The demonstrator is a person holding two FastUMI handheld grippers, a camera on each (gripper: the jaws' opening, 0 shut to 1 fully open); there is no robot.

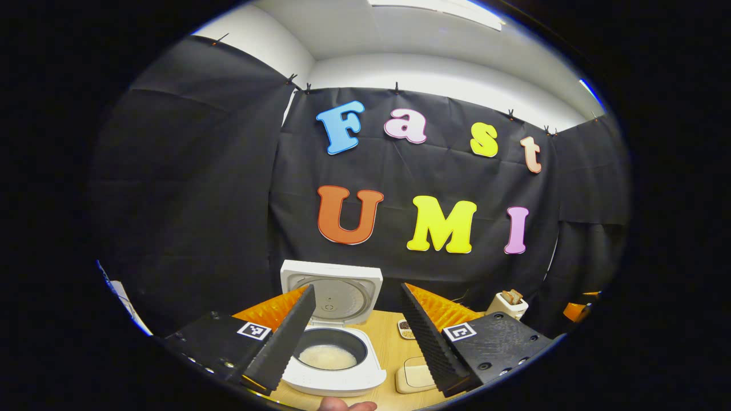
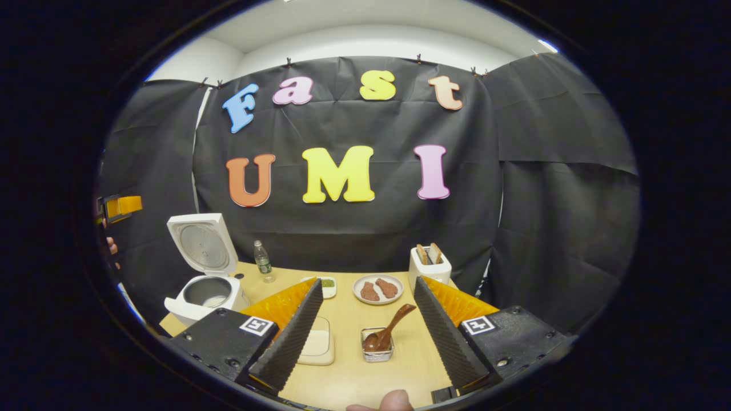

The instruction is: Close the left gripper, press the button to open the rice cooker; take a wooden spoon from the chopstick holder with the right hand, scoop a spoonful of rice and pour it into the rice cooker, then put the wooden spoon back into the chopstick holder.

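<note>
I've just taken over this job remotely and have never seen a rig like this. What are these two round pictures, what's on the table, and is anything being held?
There is no robot arm. A person holds a pair of tongs in each hand, and a fisheye camera rides on each, looking forward along its two fingers.

In the left gripper view, the left tongs stand open and hold nothing. Beyond them is the white rice cooker, lid up, with rice in its pot.

In the right gripper view, the right tongs are also open and empty. Ahead of them on the wooden table a wooden spoon leans in a small metal holder. Also there: a shallow dish of rice, a plate of meat, a toaster, a water bottle and the rice cooker at far left.
</note>
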